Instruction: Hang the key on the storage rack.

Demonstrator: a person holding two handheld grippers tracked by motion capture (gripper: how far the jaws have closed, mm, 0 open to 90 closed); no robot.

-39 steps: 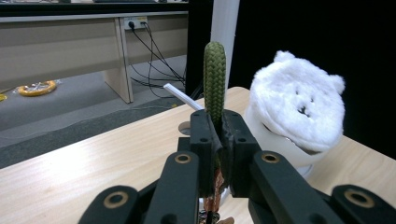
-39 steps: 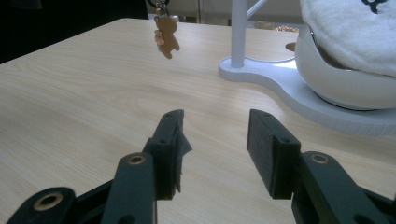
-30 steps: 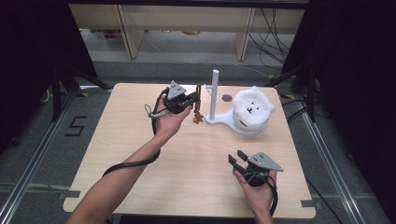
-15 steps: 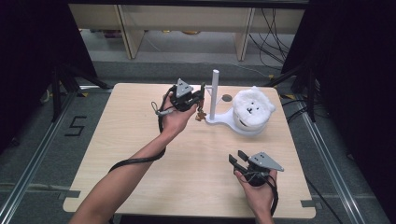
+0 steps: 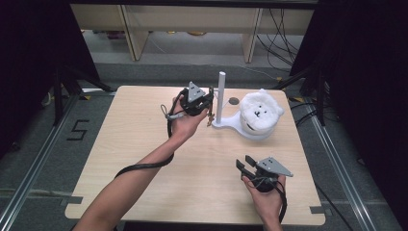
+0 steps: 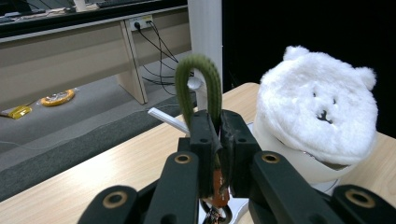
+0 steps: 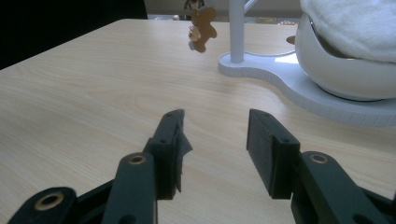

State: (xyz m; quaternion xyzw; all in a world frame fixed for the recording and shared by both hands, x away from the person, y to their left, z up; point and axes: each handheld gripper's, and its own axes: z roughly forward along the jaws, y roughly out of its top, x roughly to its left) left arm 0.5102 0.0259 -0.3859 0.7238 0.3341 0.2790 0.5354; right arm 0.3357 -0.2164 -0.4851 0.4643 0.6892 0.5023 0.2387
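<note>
From the high view, the left hand-held gripper [image 5: 208,102] was up near the far side of the counter [image 5: 144,144], pinching a small keychain charm [image 5: 210,118] that dangled just below its jaws, right beside the white post [image 5: 222,96] of the stand [image 5: 231,126]. The fluffy white bear [image 5: 260,111] sat in the stand's bowl just past the post from that hand-held gripper. The right hand-held gripper [image 5: 243,165] rested low on the near side of the counter, well apart from all of it, jaws spread with nothing in them. In the left gripper view, the jaws were pressed together on the charm's green loop [image 6: 198,79], which arched up above the fingertips, with a bit of orange charm [image 6: 218,184] hanging under them; the post's little peg [image 6: 166,119] stuck out just behind the loop, and the bear [image 6: 317,116] was off to the right of the jaws. In the right gripper view, the spread jaws pointed across bare counter [image 7: 93,93] at the gingerbread-looking charm [image 7: 201,29] hanging beside the post [image 7: 237,28] further ahead. My take: this was the hang-it-on-the-peg step. I'd keep the grip tight, hold the loop open and upright, line it up with the peg tip, slide it on, and only then let go.
</note>
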